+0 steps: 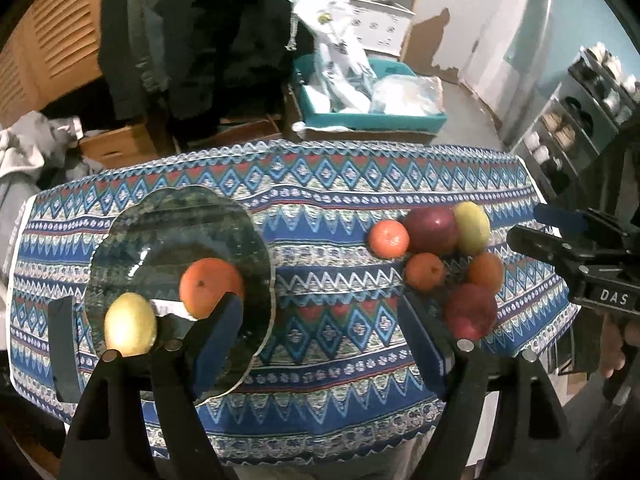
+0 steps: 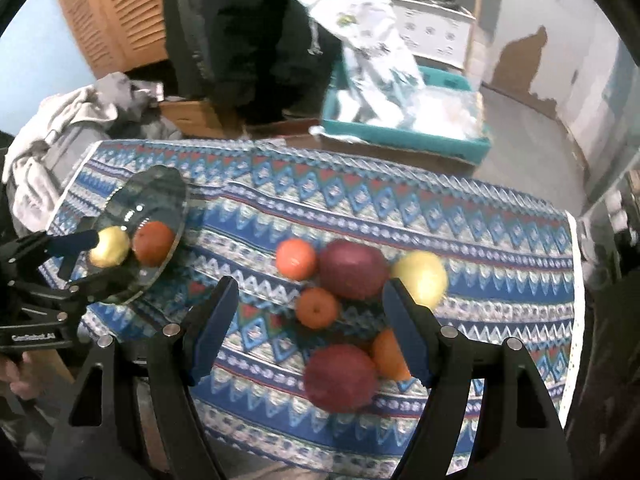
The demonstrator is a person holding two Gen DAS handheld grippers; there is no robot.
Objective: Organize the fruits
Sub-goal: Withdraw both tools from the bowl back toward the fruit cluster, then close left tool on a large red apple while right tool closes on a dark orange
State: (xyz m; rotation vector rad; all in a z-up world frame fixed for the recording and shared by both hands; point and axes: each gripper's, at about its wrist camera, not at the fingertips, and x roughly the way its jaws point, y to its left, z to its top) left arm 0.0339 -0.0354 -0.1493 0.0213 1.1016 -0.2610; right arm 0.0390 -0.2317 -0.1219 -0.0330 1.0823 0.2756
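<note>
While both claws stand open and empty, the step in hand looks like the next pick from the loose pile.

Right claw [image 2: 310, 326]: jaws apart, nothing between the pads; it hangs over the pile, tilted steeply down.
Nearest fruit: a red apple [image 2: 340, 378] at 6 o'clock of the pile, touching an orange [image 2: 390, 356] on its 2 o'clock side, half hidden behind the right finger.
Pile beyond: a small orange [image 2: 317, 307] at centre, a dark red apple [image 2: 354, 269] at 12, a tangerine [image 2: 296, 258] at 10, a yellow apple [image 2: 420, 278] at 2.
Left claw [image 1: 320, 316]: jaws wide, holding nothing; its left finger overlaps the plate's edge in view.
Plate [image 1: 120, 236]: glass, at 9 o'clock on the worktop [image 1: 340, 196], carrying a lemon [image 1: 130, 324] and an orange [image 1: 210, 292] side by side.
Pick advice: take an outer fruit, probably the near red apple, so its neighbours stay put; centre the pads across its widest part before closing.
Risk: round fruit on cloth may roll once nudged, and the near edge is close.
Placing: set it on bare glass at 12 o'clock, away from the two already there.
</note>
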